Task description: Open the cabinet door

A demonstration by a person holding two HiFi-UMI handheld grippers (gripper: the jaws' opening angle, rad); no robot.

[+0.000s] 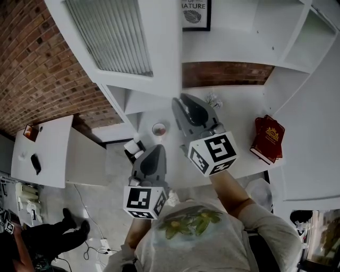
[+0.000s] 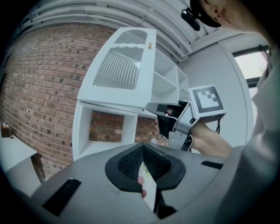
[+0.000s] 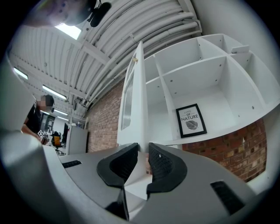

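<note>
- One cabinet door is standing swung out from its white shelves.
- Right gripper is pinching the door's lower edge to pull it; left gripper, jaws together and empty, is idling below the door.

The open door juts out from the cabinet and bars the way in from the left. Its edge fills the gap between the jaws of the right gripper. Right of the door the shelf bays stand open to a reach, with only a picture at the back. On the counter a bowl sits just ahead of the left gripper. A red book takes the right end, with bare room between the two.
</note>
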